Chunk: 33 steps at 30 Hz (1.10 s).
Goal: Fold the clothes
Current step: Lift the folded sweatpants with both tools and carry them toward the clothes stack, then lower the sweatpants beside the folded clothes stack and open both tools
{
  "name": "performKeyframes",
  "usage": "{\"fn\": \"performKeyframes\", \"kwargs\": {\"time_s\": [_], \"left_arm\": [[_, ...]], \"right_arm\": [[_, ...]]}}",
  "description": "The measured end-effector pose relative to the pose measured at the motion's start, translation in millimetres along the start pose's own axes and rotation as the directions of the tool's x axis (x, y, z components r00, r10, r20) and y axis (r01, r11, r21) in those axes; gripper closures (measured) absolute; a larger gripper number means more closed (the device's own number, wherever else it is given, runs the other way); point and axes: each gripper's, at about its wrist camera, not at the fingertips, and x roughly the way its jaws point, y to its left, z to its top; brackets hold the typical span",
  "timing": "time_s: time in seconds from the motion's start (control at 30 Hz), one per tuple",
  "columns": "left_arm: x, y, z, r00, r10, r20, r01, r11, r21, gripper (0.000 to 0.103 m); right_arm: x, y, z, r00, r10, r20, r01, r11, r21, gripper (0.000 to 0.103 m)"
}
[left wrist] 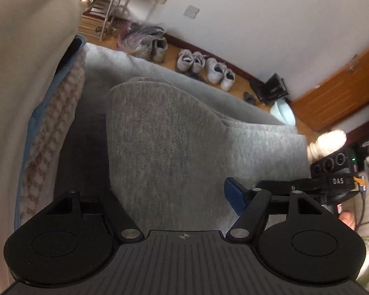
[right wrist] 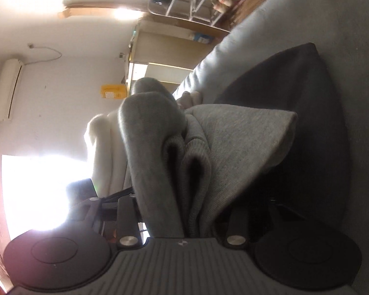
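The grey sofa cover (left wrist: 209, 78) spreads under everything I do, and on it lies the folded grey knit garment (left wrist: 164, 147), its rounded end toward the far side. My left wrist view alone shows the wooden floor beyond, with a row of pale shoes (left wrist: 206, 67) along the white wall, a houndstooth cloth (left wrist: 54, 132) at the left, and my right gripper (left wrist: 236, 196) coming in low from the right, one blue pad showing. My right wrist view, rolled sideways, alone shows a bright window, a wall air conditioner (right wrist: 7, 88) and a dark cushion (right wrist: 307, 113) beside the garment. My left gripper (left wrist: 174, 204) has its jaws apart, the garment between them, pads not pressing on it. In the right view, thick folds of the same garment (right wrist: 174, 172) fill my right gripper (right wrist: 182, 218), clamped in its jaws.
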Motion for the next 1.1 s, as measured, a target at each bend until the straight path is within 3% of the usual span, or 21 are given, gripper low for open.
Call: {"fn": "performKeyframes", "kwargs": {"time_s": [0.17, 0.33, 0.43, 0.47, 0.6, 0.67, 0.77, 0.87, 0.93, 1.0, 1.1], "left_arm": [[-4.6, 0.5, -7.5, 1.0, -0.014, 0.027, 0.015, 1.0, -0.021, 0.031], [24.7, 4.8, -9.5, 0.991, 0.127, 0.033, -0.128, 0.992, 0.019, 0.026], [19.9, 1.5, -13.6, 0.987, 0.149, 0.06, -0.151, 0.988, 0.022, 0.024], [17.0, -1.9, -14.5, 0.983, 0.166, 0.074, -0.169, 0.985, 0.038, 0.024], [5.6, -16.4, -20.1, 0.961, 0.238, 0.139, -0.255, 0.959, 0.122, 0.019], [-4.0, -25.6, -28.7, 0.947, 0.269, 0.176, -0.298, 0.94, 0.167, 0.019], [-16.0, -39.9, -41.2, 0.93, 0.28, 0.239, -0.332, 0.918, 0.216, 0.019], [-26.0, -56.0, -56.3, 0.895, 0.287, 0.341, -0.379, 0.893, 0.242, 0.018], [-30.5, -63.4, -67.4, 0.881, 0.27, 0.389, -0.387, 0.884, 0.264, 0.017], [-26.6, -67.0, -76.2, 0.903, 0.237, 0.357, -0.35, 0.889, 0.296, 0.018], [-7.9, -62.6, -89.6, 0.924, 0.267, 0.274, -0.347, 0.888, 0.302, 0.02]], "right_arm": [[2.0, -1.6, 11.6, 1.0, -0.002, -0.023, 0.001, 1.0, -0.029, 0.058], [7.5, -28.6, 29.6, 0.993, -0.118, -0.025, 0.117, 0.992, -0.04, 0.049], [3.5, -40.1, 31.1, 0.995, -0.095, -0.021, 0.095, 0.995, -0.005, 0.048], [1.1, -40.8, 30.2, 0.996, -0.089, -0.014, 0.089, 0.996, -0.008, 0.043], [-25.5, -40.1, 19.5, 0.993, -0.098, 0.065, 0.099, 0.995, -0.002, 0.029], [-39.3, -41.7, 11.7, 0.99, -0.097, 0.098, 0.096, 0.995, 0.021, 0.028], [-54.6, -25.6, -0.5, 0.964, -0.169, 0.207, 0.182, 0.982, -0.044, 0.028], [-64.5, 9.7, -28.3, 0.939, -0.18, 0.291, 0.249, 0.944, -0.219, 0.037], [-60.9, 36.9, -48.1, 0.948, -0.126, 0.293, 0.232, 0.901, -0.365, 0.042], [-52.3, 60.6, -72.2, 0.964, -0.095, 0.249, 0.214, 0.834, -0.508, 0.044], [-33.1, 72.1, -100.4, 0.976, -0.145, 0.162, 0.216, 0.742, -0.634, 0.052]]}}
